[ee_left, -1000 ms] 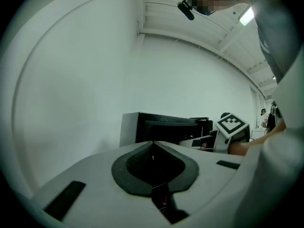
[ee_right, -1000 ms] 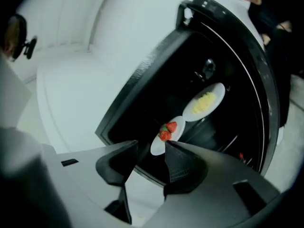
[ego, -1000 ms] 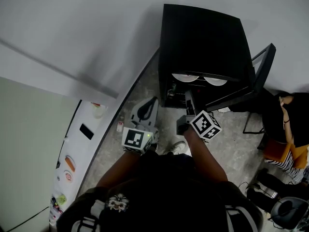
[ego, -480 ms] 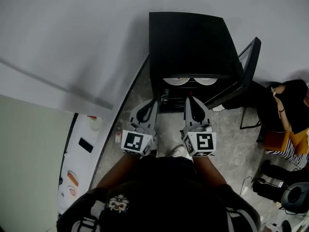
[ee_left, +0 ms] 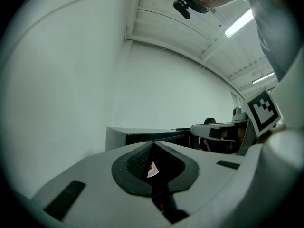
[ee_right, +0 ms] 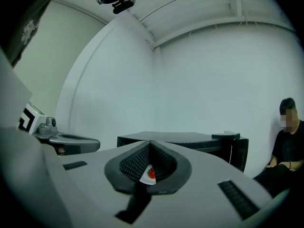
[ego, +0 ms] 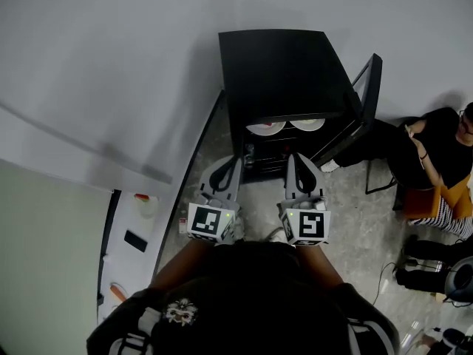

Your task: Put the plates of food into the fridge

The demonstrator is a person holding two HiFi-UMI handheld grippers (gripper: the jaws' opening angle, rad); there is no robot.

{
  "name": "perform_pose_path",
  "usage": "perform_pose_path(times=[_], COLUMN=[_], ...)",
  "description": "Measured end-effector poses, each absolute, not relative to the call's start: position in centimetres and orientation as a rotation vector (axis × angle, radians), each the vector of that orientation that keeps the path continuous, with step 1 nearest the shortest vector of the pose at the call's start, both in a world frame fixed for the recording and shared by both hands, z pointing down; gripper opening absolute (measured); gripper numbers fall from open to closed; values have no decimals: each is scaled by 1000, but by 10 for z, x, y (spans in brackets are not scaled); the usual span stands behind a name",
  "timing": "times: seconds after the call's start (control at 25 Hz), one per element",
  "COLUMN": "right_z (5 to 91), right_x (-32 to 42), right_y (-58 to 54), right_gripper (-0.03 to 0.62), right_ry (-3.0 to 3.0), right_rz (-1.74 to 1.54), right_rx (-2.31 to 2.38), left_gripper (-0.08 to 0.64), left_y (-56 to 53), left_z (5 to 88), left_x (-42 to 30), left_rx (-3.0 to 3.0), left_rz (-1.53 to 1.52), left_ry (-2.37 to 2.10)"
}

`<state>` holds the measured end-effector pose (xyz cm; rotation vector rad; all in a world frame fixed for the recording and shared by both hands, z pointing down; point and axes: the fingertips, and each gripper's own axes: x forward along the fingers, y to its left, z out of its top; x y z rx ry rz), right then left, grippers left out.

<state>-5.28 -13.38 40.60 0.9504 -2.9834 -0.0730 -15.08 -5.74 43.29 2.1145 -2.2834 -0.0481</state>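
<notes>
The black mini fridge (ego: 281,72) stands on the floor with its door (ego: 366,98) swung open to the right. Two white plates of food (ego: 266,128) (ego: 307,124) rest side by side on its upper shelf. My left gripper (ego: 235,160) and right gripper (ego: 293,157) hover side by side in front of the opening, pointing at it. Both are shut and hold nothing; the right one's jaws finish closing, tips together. In each gripper view a sliver of plate with red food (ee_left: 152,170) (ee_right: 148,175) shows through the jaw hollow, with the fridge (ee_right: 190,139) beyond.
A person (ego: 436,146) sits on the floor right of the fridge door, seen also in the right gripper view as a seated person (ee_right: 287,141). A white counter (ego: 133,235) with small items runs along the left. Cables and gear lie at the lower right.
My right gripper has drawn back from the fridge opening and its jaws have closed. It now sits level beside the left gripper. The head has shifted, so the fridge appears further left.
</notes>
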Motion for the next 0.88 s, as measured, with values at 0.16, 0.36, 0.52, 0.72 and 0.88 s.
perform_pose_path(times=[0.16,0.36,0.52,0.72,0.88], right_z=[405,399,389,381,377], right_x=[-48,-45,-45,-35,-20], right_y=[-128,-116,-111,-113,-115], right_gripper=[25,25,25,25,25], right_ry=[-2973,-2968,-2988,-3003,-3008], right_rz=[-121,-158,-196,-242,-265], right_rx=[1011,1047,1088,1114,1126], left_gripper=[23,23,23,23,23], left_y=[-56,-51,-52,-58,-61], left_z=[432,424,421,416,413], left_x=[-148,-141,-135,-123,-111], left_rx=[2177,2234,2273,2303,2312], left_rz=[-49,-79,-76,-65,-59], left_ry=[-2236,-2193,-2162,-2149,-2169])
